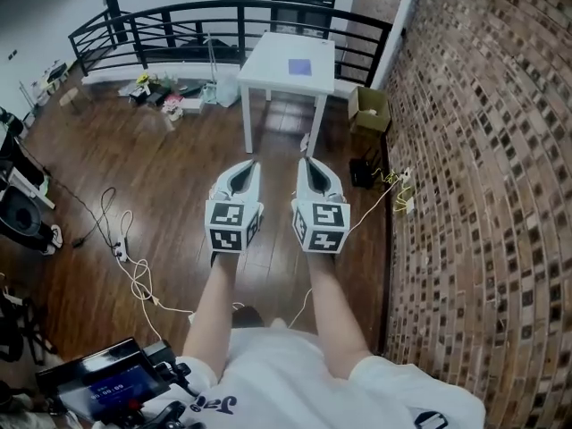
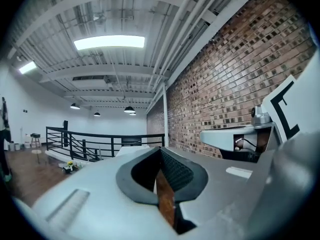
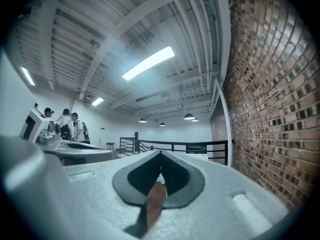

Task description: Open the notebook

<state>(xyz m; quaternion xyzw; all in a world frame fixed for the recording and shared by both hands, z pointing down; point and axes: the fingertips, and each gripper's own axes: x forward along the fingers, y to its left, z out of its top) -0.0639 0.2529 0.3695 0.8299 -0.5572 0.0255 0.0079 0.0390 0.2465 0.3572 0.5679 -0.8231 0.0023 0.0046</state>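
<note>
A small purple notebook (image 1: 299, 66) lies shut on a white table (image 1: 268, 74) at the far end of the room, well ahead of both grippers. My left gripper (image 1: 249, 163) and right gripper (image 1: 306, 161) are held side by side, pointing level toward the table over the wooden floor. In the left gripper view the left gripper (image 2: 160, 149) has its jaws meeting at the tips with nothing between them. In the right gripper view the right gripper (image 3: 160, 153) is likewise shut and empty. Neither gripper view shows the notebook.
A brick wall (image 1: 483, 150) runs along the right. A black railing (image 1: 179, 25) stands behind the table, with clutter (image 1: 161, 92) at its foot. A cardboard box (image 1: 368, 108) sits right of the table. Cables (image 1: 125, 248) trail across the floor at left. People (image 3: 65, 126) stand far off.
</note>
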